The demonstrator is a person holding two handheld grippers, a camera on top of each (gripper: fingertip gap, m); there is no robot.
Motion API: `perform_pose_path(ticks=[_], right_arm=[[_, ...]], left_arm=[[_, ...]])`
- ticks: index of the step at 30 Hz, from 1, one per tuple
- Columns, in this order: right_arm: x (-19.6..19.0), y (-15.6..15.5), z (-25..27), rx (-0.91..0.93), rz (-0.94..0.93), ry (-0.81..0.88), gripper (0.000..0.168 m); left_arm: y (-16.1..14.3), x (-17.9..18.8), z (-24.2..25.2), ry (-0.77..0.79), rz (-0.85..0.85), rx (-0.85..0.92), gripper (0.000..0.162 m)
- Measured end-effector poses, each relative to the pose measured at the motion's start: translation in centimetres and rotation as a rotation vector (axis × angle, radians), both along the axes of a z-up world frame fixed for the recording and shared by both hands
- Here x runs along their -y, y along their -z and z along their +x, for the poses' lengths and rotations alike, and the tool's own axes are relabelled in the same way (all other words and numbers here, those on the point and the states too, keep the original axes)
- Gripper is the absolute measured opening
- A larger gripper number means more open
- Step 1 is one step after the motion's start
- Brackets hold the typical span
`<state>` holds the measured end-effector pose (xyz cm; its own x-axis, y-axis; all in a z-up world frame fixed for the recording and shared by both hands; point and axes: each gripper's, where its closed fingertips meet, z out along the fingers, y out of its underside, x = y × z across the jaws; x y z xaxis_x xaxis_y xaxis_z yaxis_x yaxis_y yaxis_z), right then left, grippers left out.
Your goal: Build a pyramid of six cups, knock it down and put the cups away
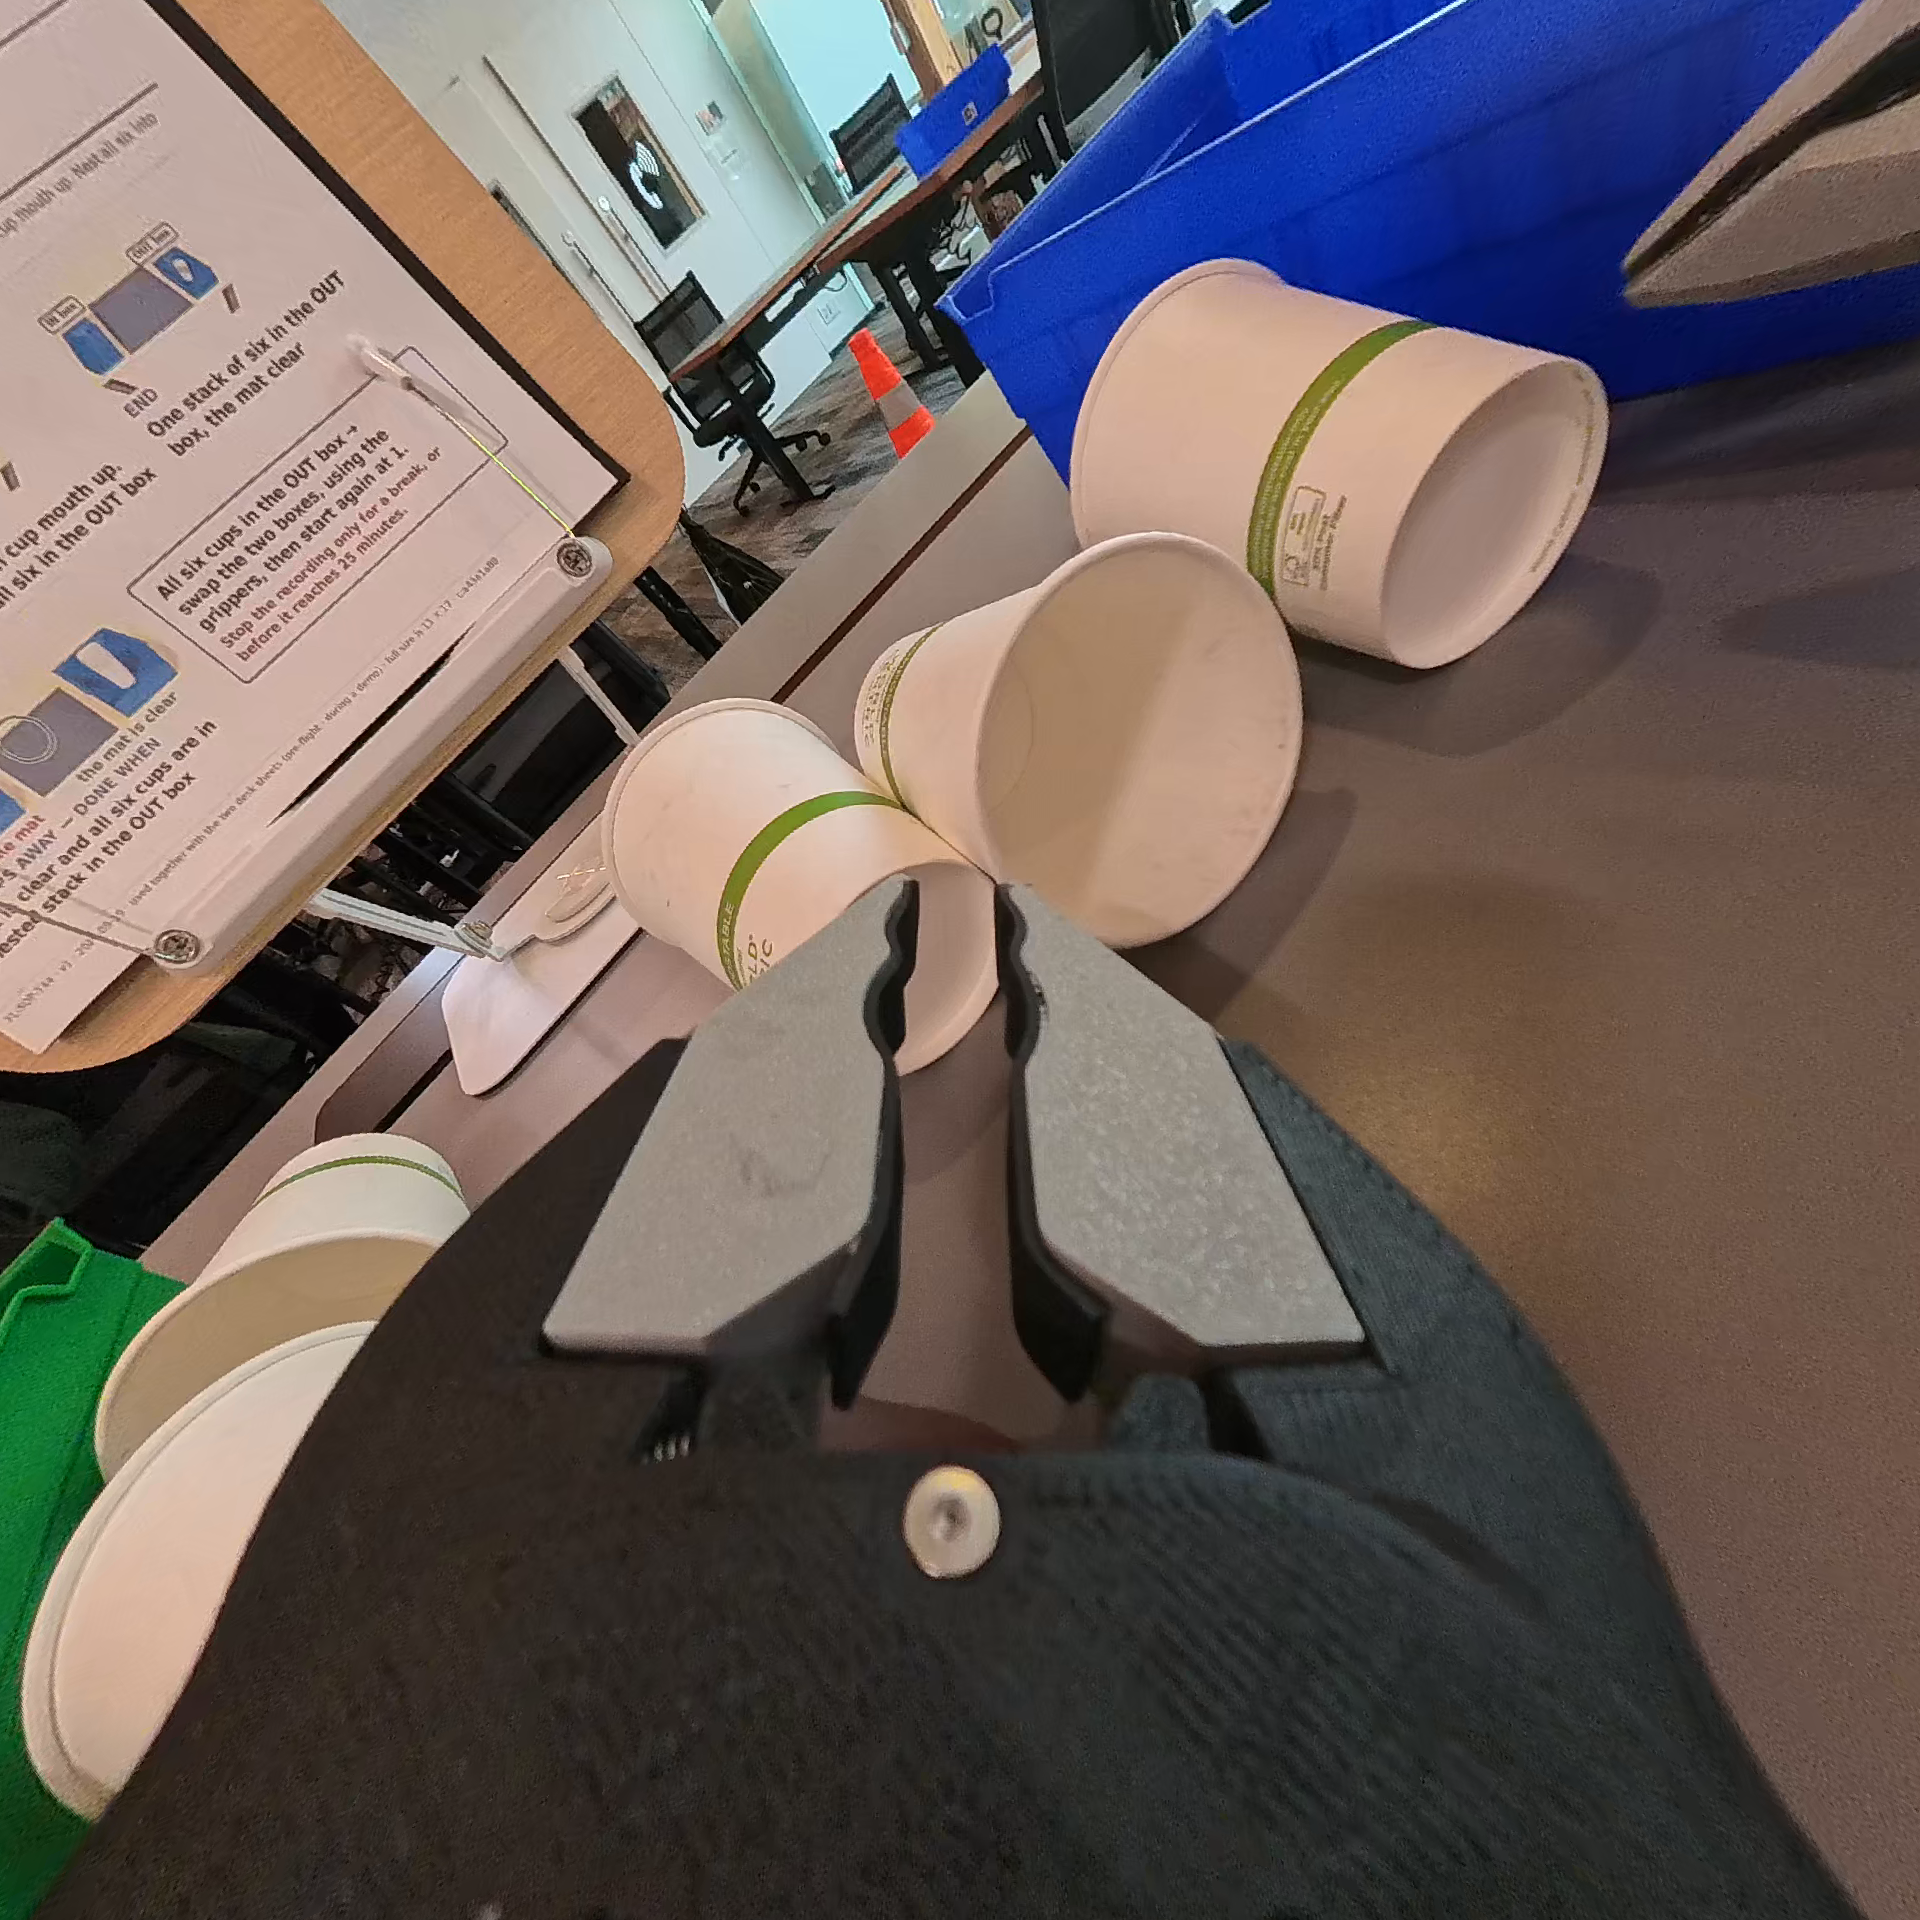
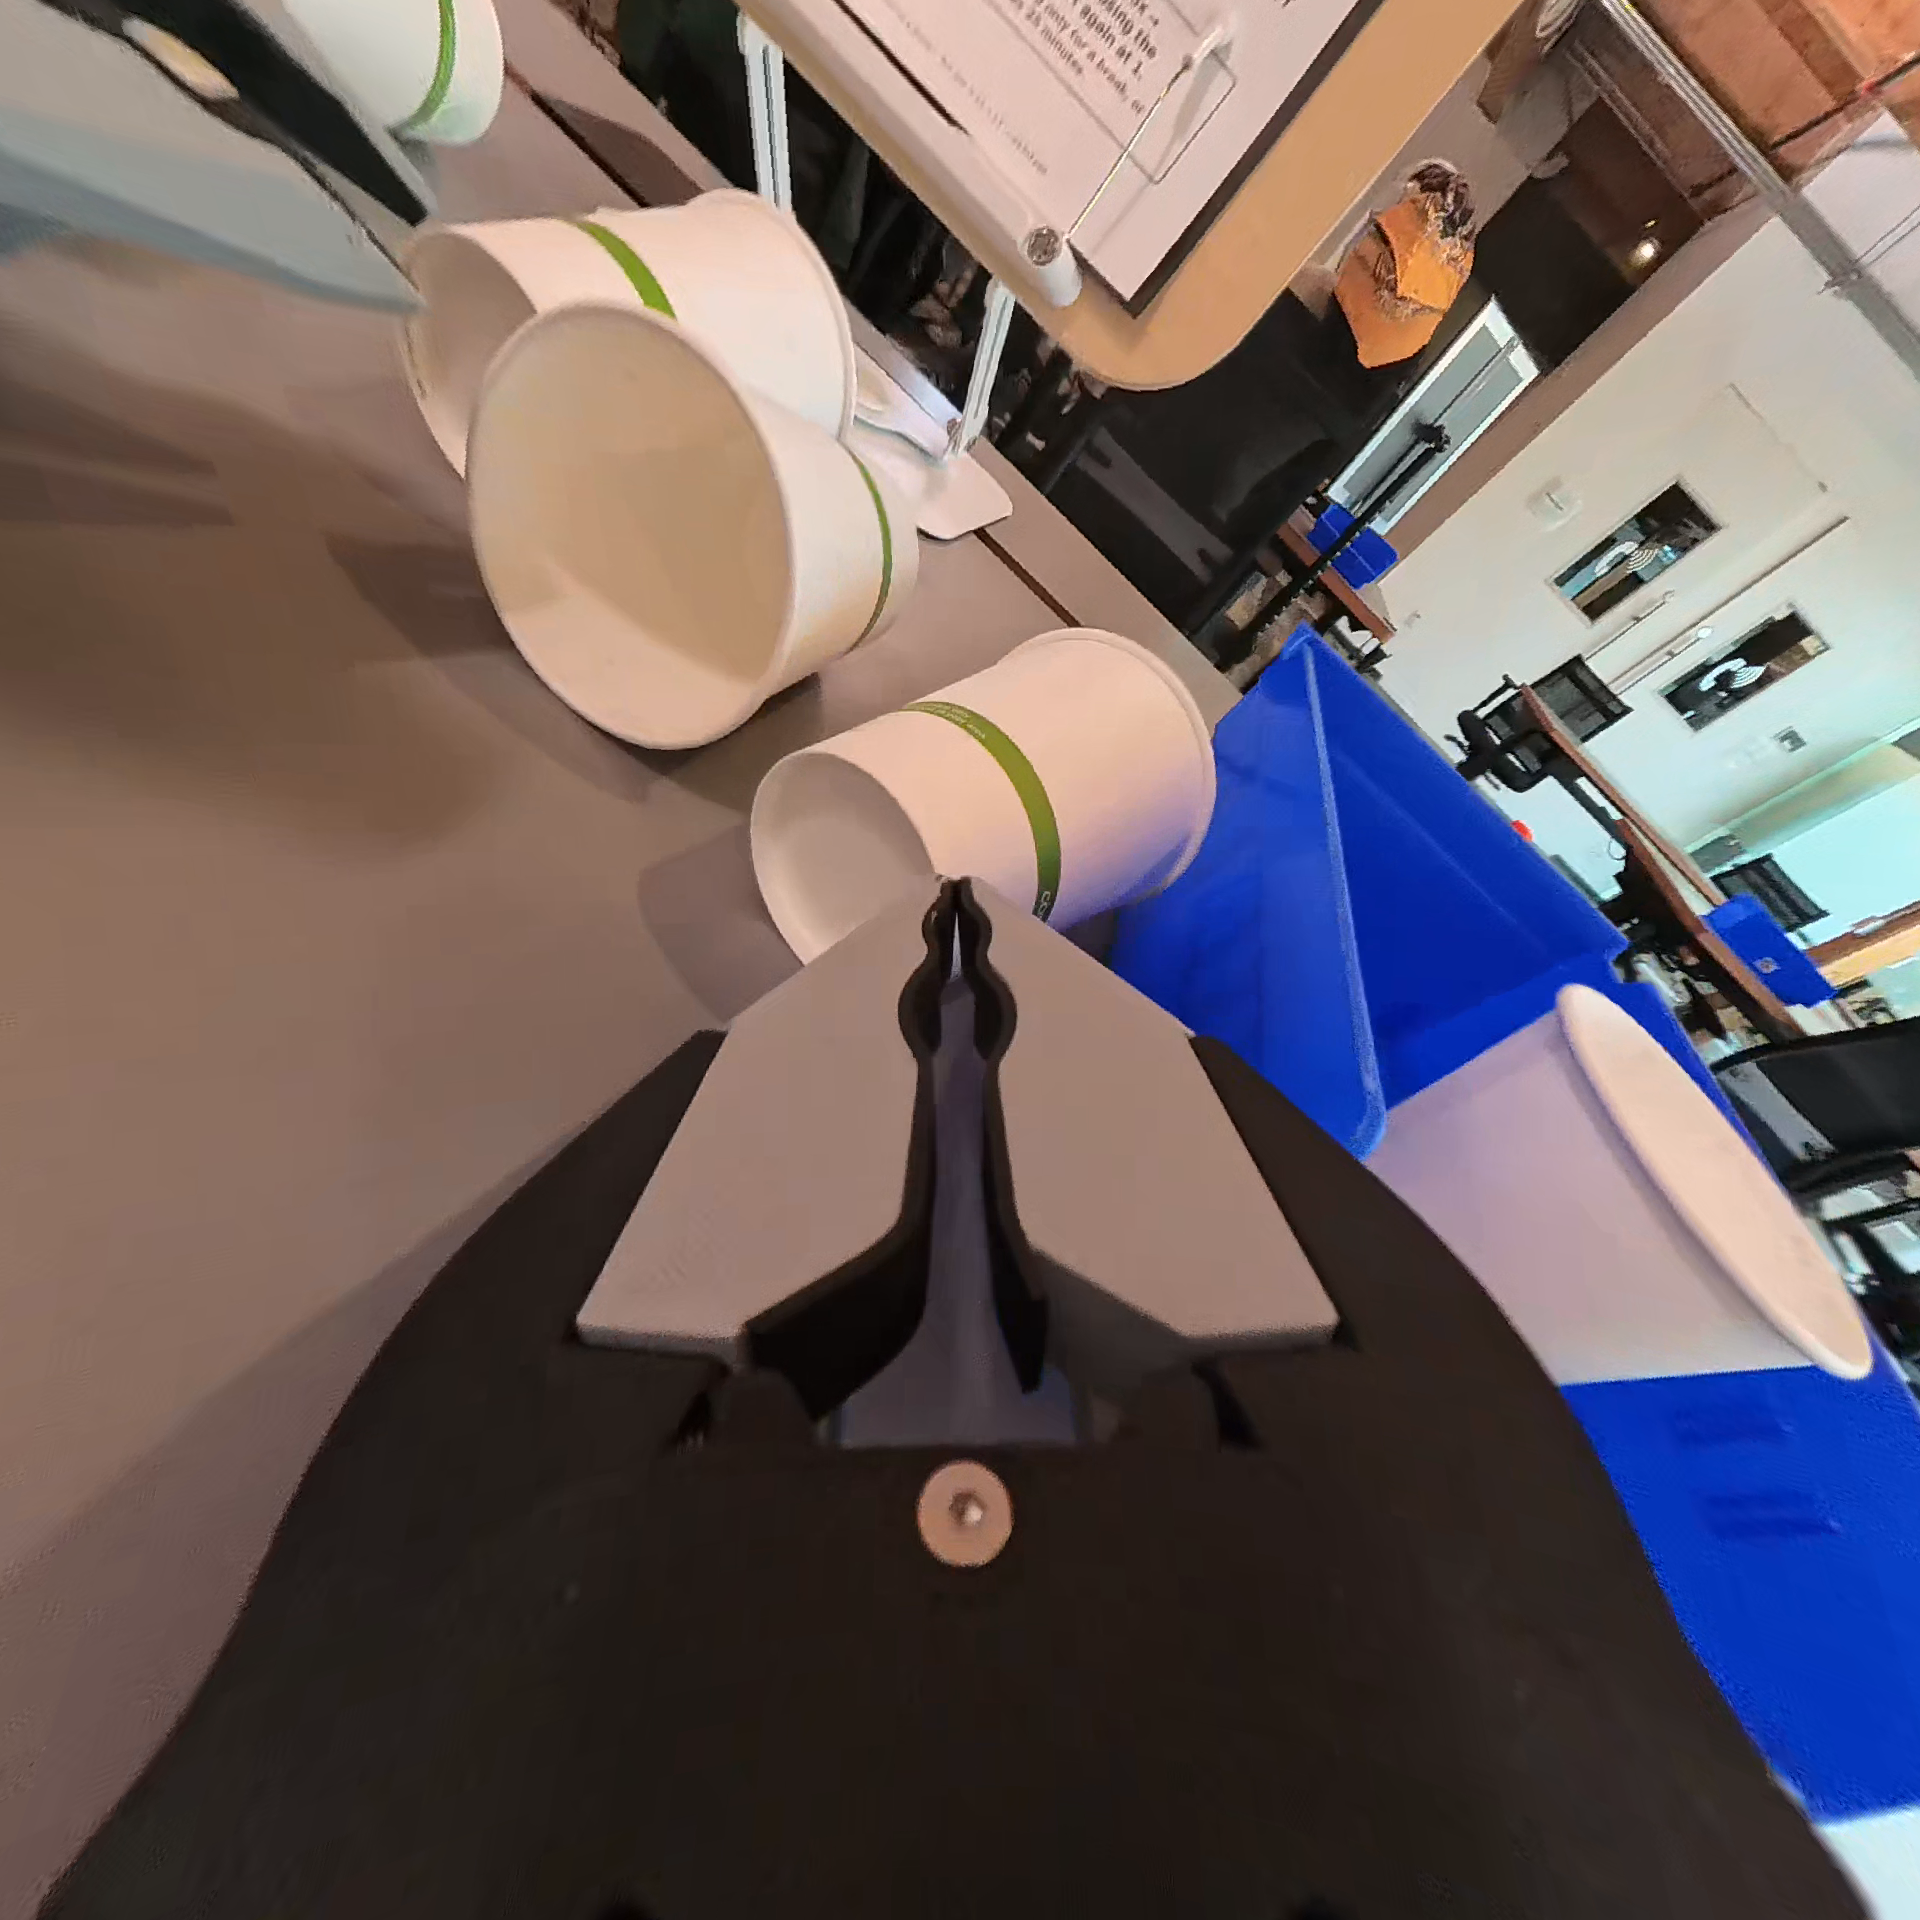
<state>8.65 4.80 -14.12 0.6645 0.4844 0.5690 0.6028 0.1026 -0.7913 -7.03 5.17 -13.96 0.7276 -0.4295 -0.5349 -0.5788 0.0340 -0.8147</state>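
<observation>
Blue bin (image 2: 1351, 883): landmark, at mat edge.
Cup (image 2: 987, 800), on its side just beside bin; long axis runs bin-ward, base facing right gripper (image 2: 958, 914), tips together, empty, nearest.
Left gripper (image 1: 956, 914): slightly parted, empty, at cups farther from bin.

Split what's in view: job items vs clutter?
Job:
- fallen cups on the mat: one by the blue bin, one mouth-on, one at the left tongs
- cup in the blue bin
- blue bin
- green bin

Clutter:
- instruction sheet on its stand
- orange cone
- office chairs
</observation>
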Motion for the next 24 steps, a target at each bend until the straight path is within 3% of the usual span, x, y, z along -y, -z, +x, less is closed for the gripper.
perform_pose_path(ticks=[7, 9, 10, 21, 24], right_arm=[[0.2, -0.4, 0.1, -0.021, 0.018, -0.005, 0.0], [0.1, 0.0, -0.1, 0.011, 0.014, 0.002, 0.03], [0.0, 0.2, 0.0, 0.028, 0.012, 0.019, 0.032], [-1.6, 1.2, -1.4, 0.078, -0.032, 0.046, 0.022], [-2.8, 1.7, -1.8, 0.129, -0.045, 0.063, 0.011]], left_arm=[[0.0, 0.0, 0.0, 0.002, 0.0, -0.003, 0.011], [0.0, 0.0, 0.0, 0.002, 0.0, -0.003, 0.011], [0.0, 0.0, 0.0, 0.002, 0.0, -0.003, 0.011], [0.1, -0.1, 0.0, -0.005, -0.007, -0.003, 0.011], [0.0, 0.0, -0.1, -0.001, -0.003, 0.004, 0.012]])
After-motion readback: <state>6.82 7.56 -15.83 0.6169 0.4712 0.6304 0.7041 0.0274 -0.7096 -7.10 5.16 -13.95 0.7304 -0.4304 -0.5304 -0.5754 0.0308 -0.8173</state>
